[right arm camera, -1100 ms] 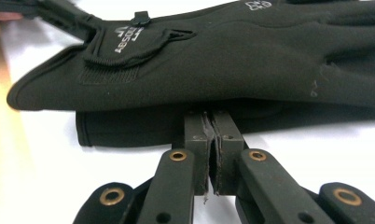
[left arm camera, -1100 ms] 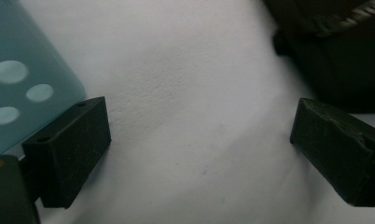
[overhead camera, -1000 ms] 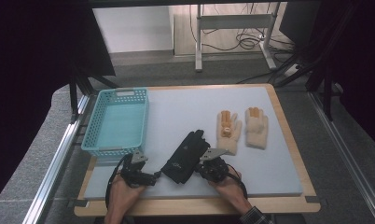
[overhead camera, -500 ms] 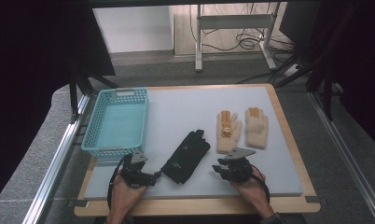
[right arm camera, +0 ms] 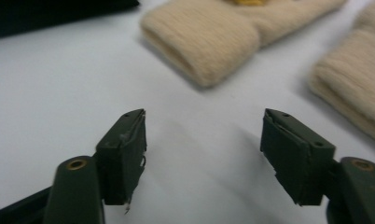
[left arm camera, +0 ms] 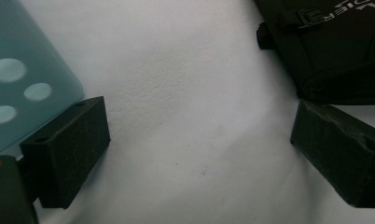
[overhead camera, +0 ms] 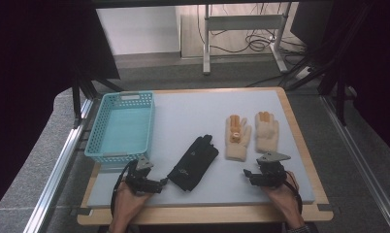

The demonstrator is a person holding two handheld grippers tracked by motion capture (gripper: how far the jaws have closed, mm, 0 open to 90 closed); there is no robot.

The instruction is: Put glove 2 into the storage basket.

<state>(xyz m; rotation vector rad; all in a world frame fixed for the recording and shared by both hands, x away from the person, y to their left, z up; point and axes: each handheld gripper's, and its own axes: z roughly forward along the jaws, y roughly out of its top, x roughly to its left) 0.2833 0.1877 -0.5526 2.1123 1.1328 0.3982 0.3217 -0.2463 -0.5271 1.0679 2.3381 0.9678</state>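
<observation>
A black glove [overhead camera: 194, 162] lies flat on the grey mat, fingers pointing away. Two beige knit gloves [overhead camera: 237, 138] [overhead camera: 267, 132] lie side by side to its right. My left gripper [overhead camera: 159, 183] rests by the black glove's cuff; in the left gripper view it [left arm camera: 199, 149] is open over bare mat, the glove [left arm camera: 335, 46] just beyond its right jaw. My right gripper [overhead camera: 251, 174] sits near the front edge, below the beige gloves. Its jaws have just been opening, and in the right gripper view it [right arm camera: 204, 135] stands open and empty, short of a beige cuff [right arm camera: 209, 42].
A teal plastic basket [overhead camera: 121, 126] stands empty at the mat's left, its corner [left arm camera: 22, 70] close to my left jaw. The mat lies on a wooden table [overhead camera: 300, 126] with metal rails on both sides. Bare mat stretches behind the gloves.
My right gripper has moved right, away from the black glove to below the beige gloves, and its jaws have opened. The black glove now lies flat. The left gripper has stayed put.
</observation>
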